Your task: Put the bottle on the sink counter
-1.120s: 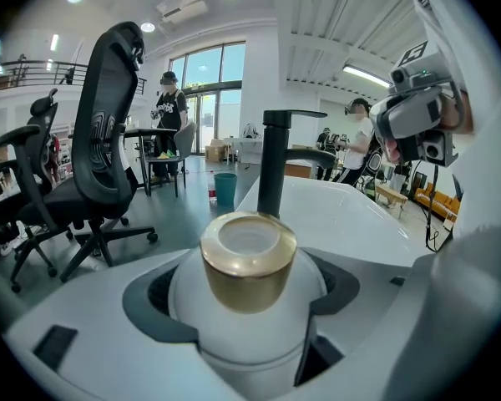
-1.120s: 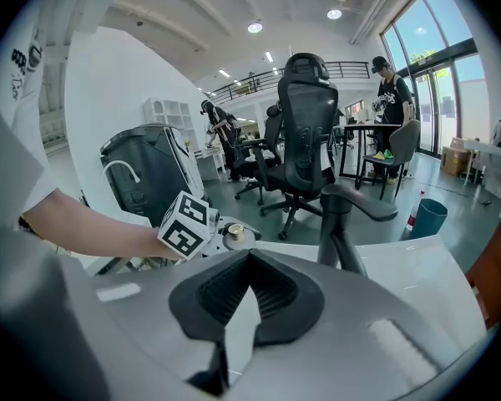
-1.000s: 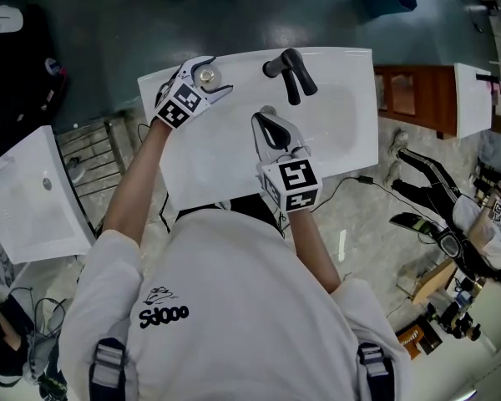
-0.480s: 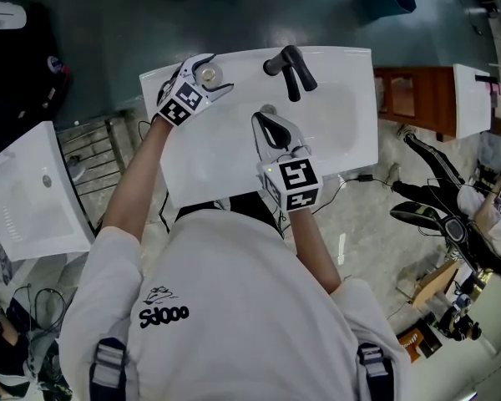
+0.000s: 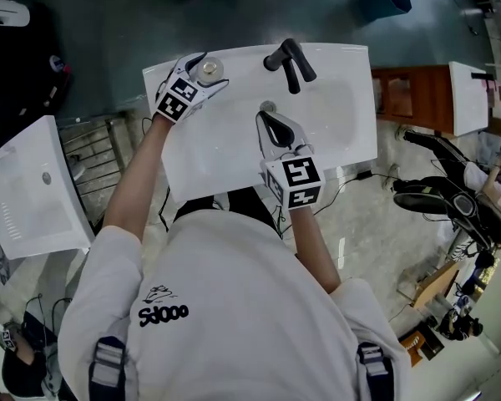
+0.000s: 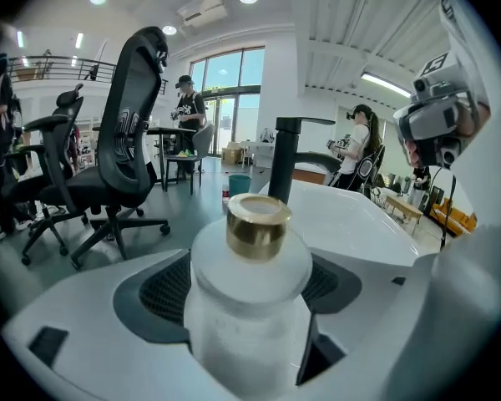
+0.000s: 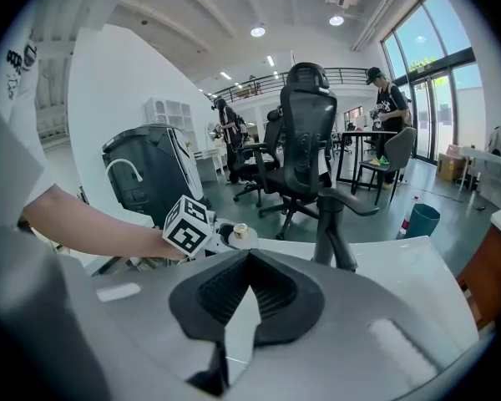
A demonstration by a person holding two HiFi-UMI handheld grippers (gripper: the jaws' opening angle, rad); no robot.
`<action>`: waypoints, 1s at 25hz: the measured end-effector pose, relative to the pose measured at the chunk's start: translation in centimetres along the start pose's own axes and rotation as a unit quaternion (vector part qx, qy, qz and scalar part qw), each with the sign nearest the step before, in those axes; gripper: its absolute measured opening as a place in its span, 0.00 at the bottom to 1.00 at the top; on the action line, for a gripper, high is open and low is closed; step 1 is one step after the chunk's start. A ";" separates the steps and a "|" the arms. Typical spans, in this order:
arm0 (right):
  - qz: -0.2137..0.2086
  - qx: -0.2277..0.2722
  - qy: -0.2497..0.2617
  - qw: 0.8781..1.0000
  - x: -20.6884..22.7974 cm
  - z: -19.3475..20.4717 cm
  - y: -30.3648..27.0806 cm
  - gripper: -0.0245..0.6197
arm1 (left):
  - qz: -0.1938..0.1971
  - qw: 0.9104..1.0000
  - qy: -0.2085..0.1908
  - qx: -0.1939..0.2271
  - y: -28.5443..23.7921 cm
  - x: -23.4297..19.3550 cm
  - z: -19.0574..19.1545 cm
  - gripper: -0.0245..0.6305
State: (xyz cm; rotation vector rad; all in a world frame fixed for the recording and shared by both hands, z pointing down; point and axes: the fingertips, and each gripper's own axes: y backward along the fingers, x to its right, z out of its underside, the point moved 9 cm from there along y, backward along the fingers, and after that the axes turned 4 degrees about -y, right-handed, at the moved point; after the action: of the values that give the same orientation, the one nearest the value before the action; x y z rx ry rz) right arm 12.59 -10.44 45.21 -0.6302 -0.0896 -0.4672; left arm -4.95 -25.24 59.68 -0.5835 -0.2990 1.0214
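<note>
Clamping bottle (image 6: pixel 249 295) in left gripper (image 5: pixel 211 72), at sink's (image 5: pixel 346 107) 10 o'clock corner.
Holding right gripper (image 5: pixel 271 122) over basin, jaws seemingly closed, empty.

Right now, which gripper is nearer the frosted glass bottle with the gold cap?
Left. The left gripper holds the frosted bottle at a corner of the white sink counter; the right gripper is over the basin, well apart from it.

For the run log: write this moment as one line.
left hand-held gripper: shut on bottle | bottle: over back-left corner of sink counter, contact unclear | right hand-held gripper: shut, empty, above basin
</note>
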 end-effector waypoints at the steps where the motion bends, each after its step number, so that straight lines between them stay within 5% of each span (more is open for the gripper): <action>1: 0.002 0.001 0.000 1.000 -0.1 0.1 0.3 0.05 | -0.003 1.000 0.007 -0.002 0.3 0.0 0.3 0.60; 8: 0.005 0.025 -0.024 0.999 0.4 0.2 1.9 0.05 | -0.037 0.998 0.048 -0.006 3.7 0.1 2.0 0.60; 16: 0.031 0.065 -0.001 0.997 -0.1 -2.0 3.5 0.05 | -0.071 0.997 0.041 0.013 10.2 0.5 2.0 0.58; 25: 0.048 0.122 0.056 0.990 -2.7 -4.8 6.1 0.05 | -0.132 0.987 0.024 0.088 18.9 2.2 -2.3 0.23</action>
State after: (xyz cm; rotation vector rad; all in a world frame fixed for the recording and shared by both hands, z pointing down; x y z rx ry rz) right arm 12.61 -7.91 37.41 -0.3659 -0.0084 -0.3914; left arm -16.14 -16.72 46.64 -0.3957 -0.2346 0.7670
